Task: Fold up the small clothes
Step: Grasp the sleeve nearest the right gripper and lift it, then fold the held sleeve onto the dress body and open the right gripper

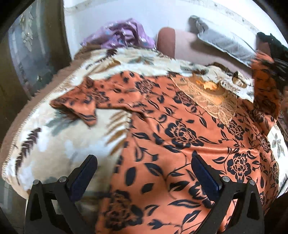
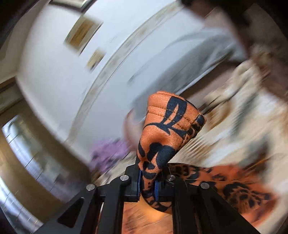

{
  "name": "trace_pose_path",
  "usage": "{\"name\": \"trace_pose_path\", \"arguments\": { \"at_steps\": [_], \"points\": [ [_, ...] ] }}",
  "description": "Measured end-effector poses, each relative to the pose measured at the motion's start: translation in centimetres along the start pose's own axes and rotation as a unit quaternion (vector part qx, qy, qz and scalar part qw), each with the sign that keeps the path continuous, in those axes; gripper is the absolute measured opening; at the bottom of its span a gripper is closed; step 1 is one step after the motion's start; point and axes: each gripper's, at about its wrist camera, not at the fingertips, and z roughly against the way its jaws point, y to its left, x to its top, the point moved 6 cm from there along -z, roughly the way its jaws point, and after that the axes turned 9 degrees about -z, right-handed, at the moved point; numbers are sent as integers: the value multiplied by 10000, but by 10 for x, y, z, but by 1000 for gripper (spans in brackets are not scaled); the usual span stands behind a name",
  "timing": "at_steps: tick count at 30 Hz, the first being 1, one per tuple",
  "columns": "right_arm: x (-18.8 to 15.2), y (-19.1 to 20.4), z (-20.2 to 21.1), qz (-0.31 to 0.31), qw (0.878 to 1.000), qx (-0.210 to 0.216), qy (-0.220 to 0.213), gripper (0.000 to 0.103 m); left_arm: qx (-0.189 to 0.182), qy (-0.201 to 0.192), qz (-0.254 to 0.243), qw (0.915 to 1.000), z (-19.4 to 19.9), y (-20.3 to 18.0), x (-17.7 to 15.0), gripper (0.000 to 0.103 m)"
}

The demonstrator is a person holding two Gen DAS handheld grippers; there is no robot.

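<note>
Left claw (image 1: 144, 162) spread wide, lower centre of its frame, holding nothing; left finger over the blanket, right finger over the orange cloth, contact with either not clear. Right claw (image 2: 147, 181) pinched tight on a bunched fold of the orange floral garment (image 2: 162, 129), lower centre of the right wrist view; the stitched hem edge stands up above the fingertips, and more of the cloth trails away to the lower right, blurred. In the left wrist view the same garment (image 1: 180, 136) lies spread across the centre and right of the frame: orange with dark navy roses and leaves, one sleeve (image 1: 86, 100) stretched toward the left, a beige lace neckline panel (image 1: 216, 100) in the upper right. Its far right part is raised at the frame edge. Surface beneath is a bed with a cream blanket (image 1: 54, 144) printed with brown and grey leaves. Beyond it, upper centre, a crumpled purple cloth (image 1: 122, 32); upper right, a grey pillow (image 1: 221, 39) on a pinkish sheet. White wall (image 1: 144, 10) behind, a wooden frame (image 1: 54, 27) at upper left. Right wrist view heavily motion-blurred; wall (image 2: 54, 68) shows two small brownish rectangles at upper left, not identifiable.
</note>
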Motion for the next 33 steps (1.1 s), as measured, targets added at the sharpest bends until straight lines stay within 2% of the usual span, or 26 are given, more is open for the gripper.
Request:
{"name": "trace_pose_path", "arguments": {
  "at_steps": [4, 6, 7, 8, 10, 12, 15, 18, 20, 22, 24, 26, 28, 30, 33],
  "points": [
    [-88, 32, -65, -157, 9924, 323, 1179, 19, -9, -104, 42, 9999, 14, 14, -2, 103],
    [-127, 42, -83, -107, 9830, 258, 1813, 41, -15, -127, 89, 9999, 19, 21, -2, 103],
    [-139, 45, -84, -98, 9799, 349, 1961, 72, -17, -124, 113, 9999, 21, 23, -3, 103],
    [-148, 49, -78, -123, 9798, 458, 1940, 84, -24, -122, 148, 9998, 22, 26, -2, 103],
    [-144, 47, -63, -129, 9810, 652, 1821, 84, -36, -117, 242, 9996, 24, 29, 0, 103],
    [-140, 45, -48, -81, 9836, 590, 1704, 84, -66, -119, 298, 9995, 23, 29, 6, 103],
    [-117, 27, -16, -10, 9917, 77, 1284, 84, -68, -221, 107, 9997, 22, 16, 22, 103],
    [-103, 4, 13, -26, 9936, -409, 1051, 83, 34, -346, -159, 9993, 14, 6, 46, 103],
    [-91, -15, 33, -174, 9934, -589, 964, 83, 110, -318, -117, 9994, 4, 8, 60, 103],
    [-81, -33, 41, -334, 9916, -813, 947, 83, 129, -100, -31, 9999, -16, 15, 75, 103],
    [-73, -52, 45, -399, 9896, -986, 965, 82, 226, 141, 346, 9990, -29, 34, 81, 103],
    [-72, -73, 43, -506, 9860, -1174, 1073, 82, 354, 221, 728, 9965, -35, 57, 79, 103],
    [-74, -95, 36, -778, 9796, -1321, 1296, 78, 650, 369, 1106, 9911, -40, 90, 71, 103],
    [-81, -115, 23, -972, 9730, -1454, 1507, 72, 903, 482, 1478, 9837, -43, 122, 61, 103],
    [-101, -145, -1, -1049, 9513, -2040, 2060, 63, 1238, 696, 2019, 9691, -41, 165, 44, 103]
  ]
}}
